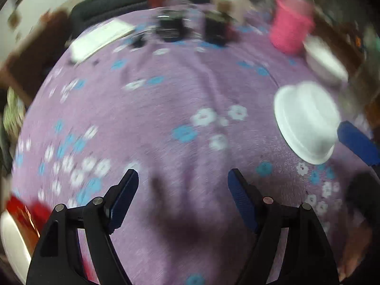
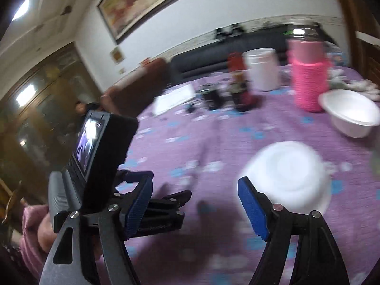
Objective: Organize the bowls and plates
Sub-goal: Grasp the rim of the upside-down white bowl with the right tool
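While upturned, bowl (image 2: 288, 175) beside right gripper (image 2: 194, 204).

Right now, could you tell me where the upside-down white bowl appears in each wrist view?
Left wrist view: the upside-down white bowl lies at the right, mid-height, on the purple cloth.
Right wrist view: it lies lower right, just beyond the right gripper's right-hand finger.
Shared landmark: the pink knitted container, farther back.

Both claws, left (image 1: 182, 185) & right (image 2: 194, 197), gape wide, nothing gripped.
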A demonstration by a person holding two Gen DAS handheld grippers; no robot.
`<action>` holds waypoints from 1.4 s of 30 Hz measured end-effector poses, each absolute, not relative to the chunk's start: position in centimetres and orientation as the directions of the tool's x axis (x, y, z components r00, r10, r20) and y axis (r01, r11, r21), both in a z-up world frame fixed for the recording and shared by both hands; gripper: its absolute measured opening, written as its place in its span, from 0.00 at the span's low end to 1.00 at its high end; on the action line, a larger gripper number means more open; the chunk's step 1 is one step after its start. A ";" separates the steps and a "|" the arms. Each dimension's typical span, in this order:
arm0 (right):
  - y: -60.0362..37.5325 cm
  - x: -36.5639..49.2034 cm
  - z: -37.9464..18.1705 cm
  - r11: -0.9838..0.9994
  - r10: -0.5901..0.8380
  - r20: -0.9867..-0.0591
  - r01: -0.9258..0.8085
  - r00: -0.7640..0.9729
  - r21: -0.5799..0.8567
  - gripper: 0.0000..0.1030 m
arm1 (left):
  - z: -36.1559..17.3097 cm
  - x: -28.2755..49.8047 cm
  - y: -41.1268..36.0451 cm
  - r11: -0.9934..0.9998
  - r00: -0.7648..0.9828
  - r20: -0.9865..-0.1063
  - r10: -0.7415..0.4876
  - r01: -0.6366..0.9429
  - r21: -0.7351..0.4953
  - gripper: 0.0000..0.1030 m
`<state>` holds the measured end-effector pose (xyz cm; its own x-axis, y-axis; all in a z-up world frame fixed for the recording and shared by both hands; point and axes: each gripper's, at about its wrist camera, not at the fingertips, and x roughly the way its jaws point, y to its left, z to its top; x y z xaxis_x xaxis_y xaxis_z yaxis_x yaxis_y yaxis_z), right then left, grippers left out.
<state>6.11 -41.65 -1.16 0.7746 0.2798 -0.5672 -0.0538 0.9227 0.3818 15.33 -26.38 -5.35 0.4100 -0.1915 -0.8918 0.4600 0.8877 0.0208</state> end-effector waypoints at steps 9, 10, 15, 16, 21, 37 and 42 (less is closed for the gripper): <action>-53.6 3.6 -4.7 0.629 0.344 -0.535 0.233 0.772 0.741 0.74 | -4.7 17.5 -28.5 0.902 0.441 -0.865 -0.239 0.431 -0.030 0.75; -54.6 3.7 -5.5 0.601 0.356 -0.543 0.259 0.761 0.756 0.74 | -4.8 17.9 -28.8 0.902 0.441 -0.866 -0.236 0.431 -0.026 0.75; -57.3 4.8 -8.0 0.575 0.317 -0.612 0.366 0.725 0.732 0.74 | -6.0 19.3 -31.1 0.907 0.447 -0.866 -0.224 0.421 -0.018 0.75; -57.7 4.7 -8.1 0.572 0.298 -0.615 0.379 0.730 0.727 0.74 | -6.4 19.6 -31.9 0.908 0.461 -0.864 -0.203 0.419 0.009 0.75; -59.5 6.0 -8.9 0.578 0.330 -0.630 0.377 0.703 0.724 0.75 | -7.9 20.8 -34.2 0.901 0.450 -0.881 -0.146 0.429 0.069 0.75; -56.7 8.4 -8.5 0.453 0.527 -0.480 0.246 0.701 0.857 0.79 | -8.1 19.8 -34.4 0.859 0.443 -0.883 -0.157 0.502 0.100 0.75; -52.3 9.6 -4.8 0.496 0.570 -0.416 0.107 0.709 0.862 0.78 | -8.3 19.0 -33.0 0.853 0.383 -0.903 -0.197 0.520 0.034 0.75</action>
